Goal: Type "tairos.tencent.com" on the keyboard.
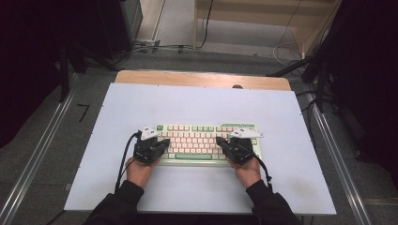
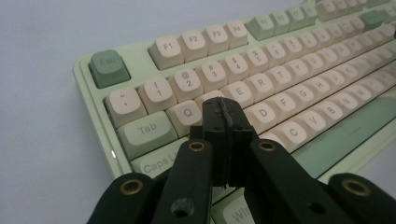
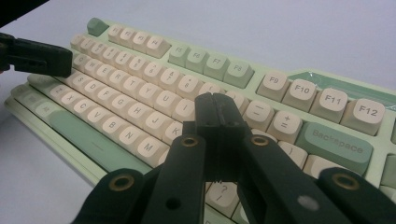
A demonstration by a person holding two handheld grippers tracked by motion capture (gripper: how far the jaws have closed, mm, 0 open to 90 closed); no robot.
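A pale green keyboard with cream and green keys lies in the middle of the white table top. My left gripper is over its left end, jaws shut with nothing between them. In the left gripper view the keyboard runs off to the right, and the shut tips cover the keys just right of Q and Caps Lock. My right gripper is shut over the right half. In the right gripper view its tips sit above the keyboard near K and the minus key. Whether either tip touches a key is unclear.
The white table top has bare room on every side of the keyboard. A wooden strip runs along its far edge. Metal rails flank the table, with cables on the floor beyond. The left gripper's black jaw shows at the right gripper view's left edge.
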